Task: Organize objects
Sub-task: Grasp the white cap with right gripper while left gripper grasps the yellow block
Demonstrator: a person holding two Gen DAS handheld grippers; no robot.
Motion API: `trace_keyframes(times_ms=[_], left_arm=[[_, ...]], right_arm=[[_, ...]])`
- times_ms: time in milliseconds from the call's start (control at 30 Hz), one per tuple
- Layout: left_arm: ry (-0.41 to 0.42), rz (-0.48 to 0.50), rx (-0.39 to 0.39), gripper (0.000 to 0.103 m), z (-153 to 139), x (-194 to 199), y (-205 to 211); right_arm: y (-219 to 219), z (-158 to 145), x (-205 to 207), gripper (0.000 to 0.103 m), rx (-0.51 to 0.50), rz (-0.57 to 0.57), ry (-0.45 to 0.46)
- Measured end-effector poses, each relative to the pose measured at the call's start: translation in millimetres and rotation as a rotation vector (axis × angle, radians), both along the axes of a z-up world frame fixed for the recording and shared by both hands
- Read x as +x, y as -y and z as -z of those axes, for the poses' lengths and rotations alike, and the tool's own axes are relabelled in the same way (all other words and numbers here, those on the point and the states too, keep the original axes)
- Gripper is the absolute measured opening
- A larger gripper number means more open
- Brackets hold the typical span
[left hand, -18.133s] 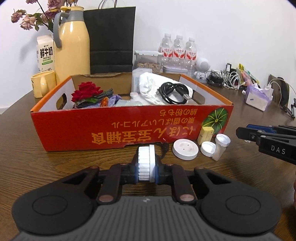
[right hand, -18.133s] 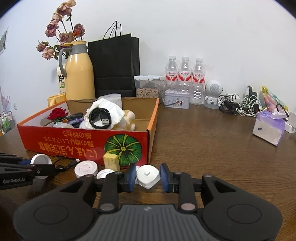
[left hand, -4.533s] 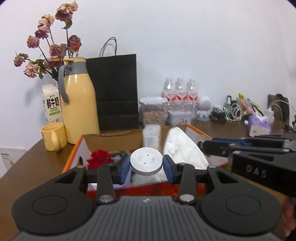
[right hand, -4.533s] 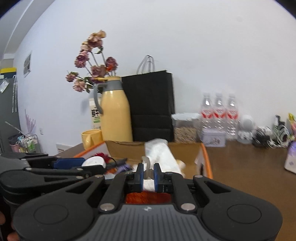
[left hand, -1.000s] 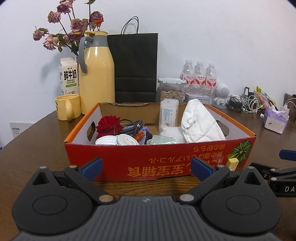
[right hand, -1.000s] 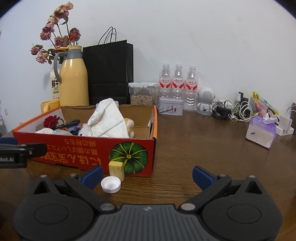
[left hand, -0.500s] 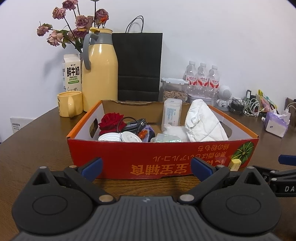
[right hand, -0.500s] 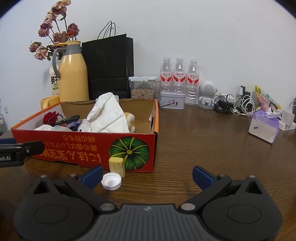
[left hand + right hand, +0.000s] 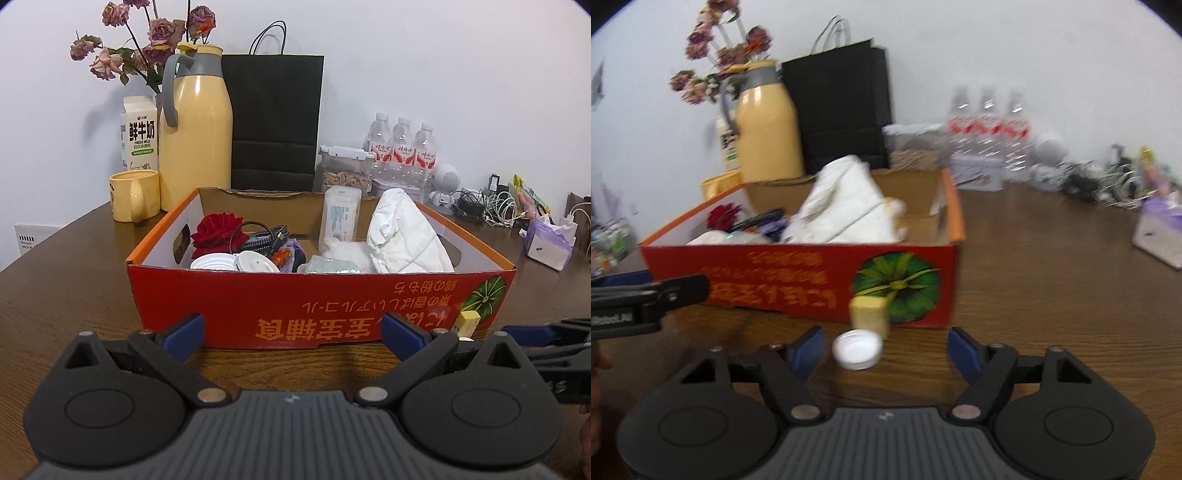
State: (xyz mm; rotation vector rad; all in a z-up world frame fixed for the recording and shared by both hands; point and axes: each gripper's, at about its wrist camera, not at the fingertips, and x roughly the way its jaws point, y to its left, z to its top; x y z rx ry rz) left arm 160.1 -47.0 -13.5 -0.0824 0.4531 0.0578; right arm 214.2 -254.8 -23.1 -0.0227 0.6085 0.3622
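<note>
Right hand-held gripper (image 9: 886, 349) half wide, just been closing around the white bottle cap (image 9: 857, 349), not pinching yet. Cap on the counter (image 9: 1052, 295), touching the yellow block (image 9: 868, 316) by the red box (image 9: 798, 284). Could slide off, or bump that block.

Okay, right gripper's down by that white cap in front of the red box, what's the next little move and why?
Probably shift the right gripper slightly left to centre on the white cap, then finish closing. Its jaws have just been closing but do not yet touch the cap, which sits nearer the left finger. The cap and yellow block remain outside the red box.
</note>
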Motion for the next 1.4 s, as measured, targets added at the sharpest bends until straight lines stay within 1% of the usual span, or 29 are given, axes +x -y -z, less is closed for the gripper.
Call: trace_keyframes(times_ms=[33, 67, 100, 133, 167, 300, 367, 500, 600, 767, 967, 1100, 1167, 1267, 1300, 1333, 1400], left_arm=[[0.000, 0.000, -0.001, 0.103, 0, 0, 0], [0.000, 0.001, -0.002, 0.103, 0, 0, 0], [0.000, 0.001, -0.002, 0.103, 0, 0, 0], [-0.001, 0.001, -0.002, 0.103, 0, 0, 0], [-0.002, 0.001, -0.002, 0.103, 0, 0, 0], [-0.004, -0.003, 0.002, 0.103, 1, 0, 1], [-0.005, -0.009, 0.009, 0.103, 1, 0, 2], [-0.015, -0.023, 0.046, 0.103, 2, 2, 8], [-0.027, -0.019, 0.068, 0.103, 2, 2, 16], [-0.052, 0.027, 0.069, 0.103, 2, 6, 45], [-0.095, 0.080, 0.092, 0.103, 7, 20, 96], [-0.090, 0.082, 0.080, 0.103, 7, 29, 118], [-0.096, 0.071, 0.083, 0.099, 9, 35, 127], [-0.114, 0.055, 0.072, 0.085, 11, 43, 135], [-0.116, 0.051, 0.064, 0.075, 10, 46, 136], [-0.116, 0.050, 0.056, 0.070, 10, 47, 138], [-0.115, 0.044, 0.046, 0.064, 10, 49, 140]], right_arm=[[-4, 1, 2, 0.055, -0.010, -0.005, -0.018], [-7, 3, 5, 0.048, -0.013, -0.004, -0.035], [-10, 3, 5, 0.045, -0.016, 0.001, -0.033], [-12, 3, 6, 0.038, -0.019, 0.001, -0.035], [-13, 3, 5, 0.027, -0.022, -0.004, -0.031], [-17, 3, 2, 0.027, -0.027, -0.026, -0.025], [-16, 2, -1, 0.027, -0.022, -0.021, -0.006], [-7, -4, -12, 0.027, 0.001, 0.003, 0.060], [4, -8, -18, 0.027, -0.007, 0.045, 0.118], [31, -12, -17, 0.027, -0.020, 0.116, 0.179], [56, -13, -15, 0.027, -0.004, 0.136, 0.211], [69, -13, -12, 0.027, 0.033, 0.157, 0.214], [75, -13, -14, 0.027, 0.060, 0.161, 0.221], [77, -14, -16, 0.027, 0.072, 0.163, 0.238], [77, -14, -17, 0.027, 0.075, 0.163, 0.241], [77, -14, -17, 0.027, 0.082, 0.160, 0.238], [78, -14, -17, 0.027, 0.096, 0.152, 0.237]])
